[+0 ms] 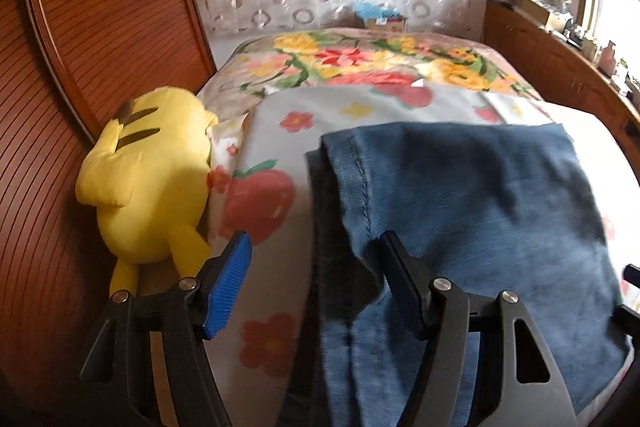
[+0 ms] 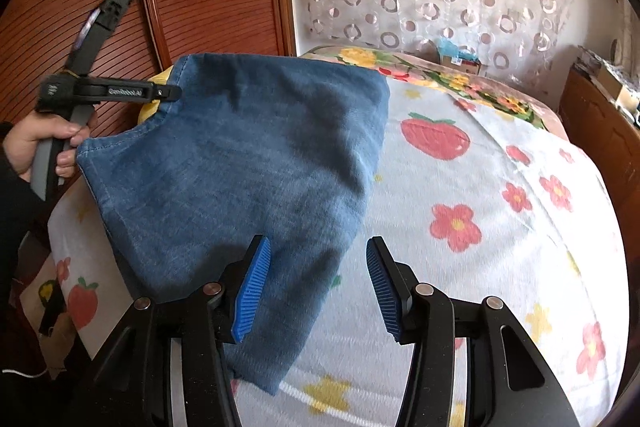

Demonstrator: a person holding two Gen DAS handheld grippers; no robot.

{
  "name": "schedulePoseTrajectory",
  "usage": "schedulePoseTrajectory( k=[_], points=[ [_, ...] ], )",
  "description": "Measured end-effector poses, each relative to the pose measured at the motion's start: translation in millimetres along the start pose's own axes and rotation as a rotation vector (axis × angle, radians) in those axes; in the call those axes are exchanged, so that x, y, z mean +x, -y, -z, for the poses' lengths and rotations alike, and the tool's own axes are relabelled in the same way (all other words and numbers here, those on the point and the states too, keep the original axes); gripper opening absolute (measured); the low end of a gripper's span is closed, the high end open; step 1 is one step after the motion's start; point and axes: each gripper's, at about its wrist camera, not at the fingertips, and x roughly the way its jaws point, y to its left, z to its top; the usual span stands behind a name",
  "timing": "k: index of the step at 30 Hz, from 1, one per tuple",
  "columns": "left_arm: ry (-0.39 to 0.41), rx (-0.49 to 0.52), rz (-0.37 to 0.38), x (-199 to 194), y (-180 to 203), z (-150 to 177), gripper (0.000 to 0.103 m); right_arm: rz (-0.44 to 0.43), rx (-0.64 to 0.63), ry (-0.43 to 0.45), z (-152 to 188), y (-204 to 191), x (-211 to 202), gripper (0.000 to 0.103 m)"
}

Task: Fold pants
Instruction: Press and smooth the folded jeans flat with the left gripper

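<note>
The left wrist view alone shows a yellow plush toy (image 1: pixel 148 179) at the frame's left, against the wooden panel (image 1: pixel 80 27). Only the right wrist view shows the person's hand (image 2: pixel 36 143) at the left edge, holding the left gripper (image 2: pixel 170 93) beside the upper left edge of the folded blue jeans (image 2: pixel 240 167), which lie on the flowered bedsheet (image 2: pixel 480 227). In its own view the left gripper (image 1: pixel 316 263) stands wide, the jeans' (image 1: pixel 460 207) left edge between its fingers, untouched as far as shows. The right gripper (image 2: pixel 318 267) is parted about halfway over the jeans' lower right edge, holding nothing
</note>
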Motion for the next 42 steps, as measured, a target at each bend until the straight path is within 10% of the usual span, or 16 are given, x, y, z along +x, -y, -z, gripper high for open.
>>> schedulePoseTrajectory(
  k=[27,42],
  points=[
    [0.173,0.045,0.243,-92.5,42.8,28.4,0.075,-0.007,0.039,0.011,8.6,0.3,-6.6,0.052],
    [0.118,0.134,0.277,-85.1,83.2,63.8,0.081,-0.016,0.056,0.006,7.1,1.4,-3.3,0.052]
  ],
)
